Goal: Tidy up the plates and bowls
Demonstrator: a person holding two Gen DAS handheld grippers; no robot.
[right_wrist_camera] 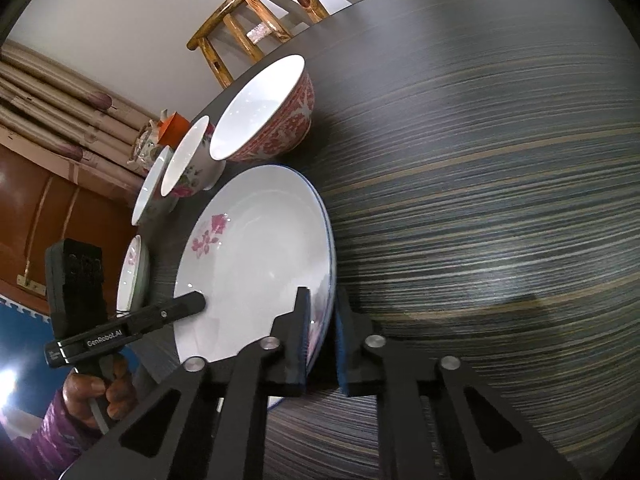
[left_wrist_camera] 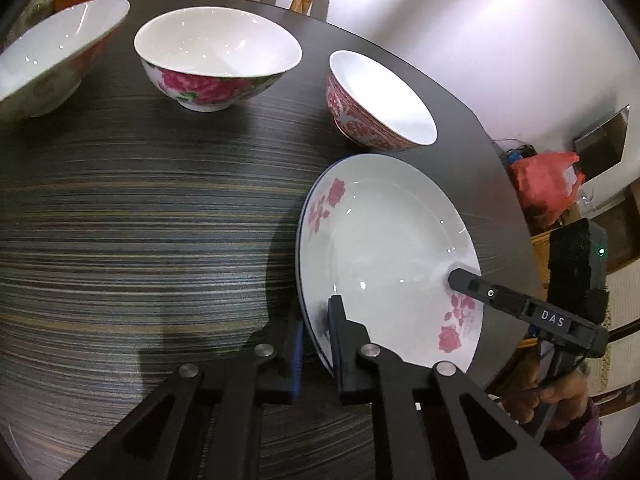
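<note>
Left claw (left_wrist_camera: 316,320) and right claw (right_wrist_camera: 322,320) each straddle opposite rims of the rose plate (left_wrist_camera: 384,248), seemingly clamped; lift both evenly, clearing the red bowl (left_wrist_camera: 376,104) ahead.

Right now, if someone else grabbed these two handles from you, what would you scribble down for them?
Left tongs: shut on the rose plate's rim.
Right tongs: clamped on the same plate's opposite rim.
A blue-rimmed plate seems to sit under it, on the dark table.
Three bowls stand separately beyond: red-patterned bowl, rose bowl, a third bowl at left. A small dish sits apart.
Done: plates apparently stacked. Left: release, then group the bowls.
</note>
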